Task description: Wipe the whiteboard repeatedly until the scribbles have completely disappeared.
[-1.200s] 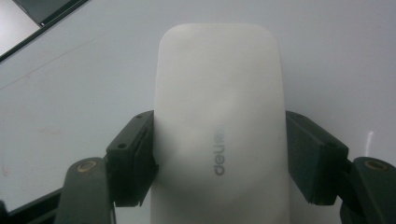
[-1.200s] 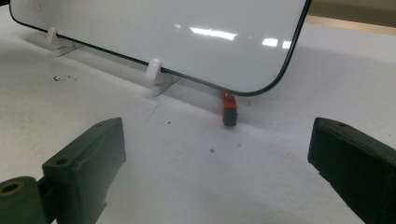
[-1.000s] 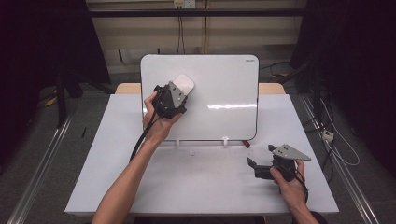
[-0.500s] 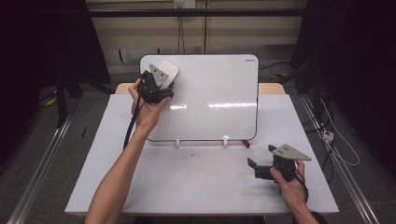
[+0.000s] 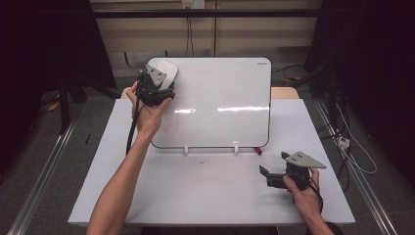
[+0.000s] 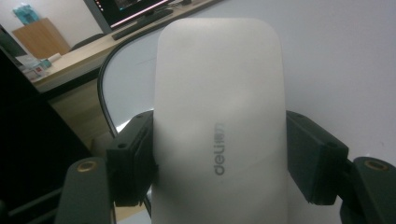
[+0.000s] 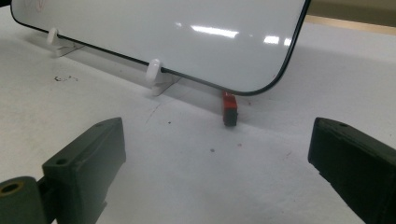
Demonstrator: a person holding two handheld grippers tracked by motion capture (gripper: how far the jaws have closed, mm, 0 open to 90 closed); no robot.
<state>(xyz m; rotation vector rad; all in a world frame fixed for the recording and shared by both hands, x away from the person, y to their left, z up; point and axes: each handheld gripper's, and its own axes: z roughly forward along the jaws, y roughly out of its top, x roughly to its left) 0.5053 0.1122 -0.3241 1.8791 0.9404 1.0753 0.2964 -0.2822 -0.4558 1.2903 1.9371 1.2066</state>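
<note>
Your left gripper (image 5: pixel 157 87) is clamped around the white eraser (image 6: pixel 219 126), pressing it flat against the top left corner of the whiteboard (image 5: pixel 220 98), while your right gripper (image 5: pixel 280 172) rests on the table (image 5: pixel 205 196) with its jaws spread wide and nothing between them.

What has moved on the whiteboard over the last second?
The left gripper, shut on the white oval eraser, slid up and left across the white whiteboard to its top-left corner. The right gripper stayed open on the table; the small red piece is unmoved.
</note>
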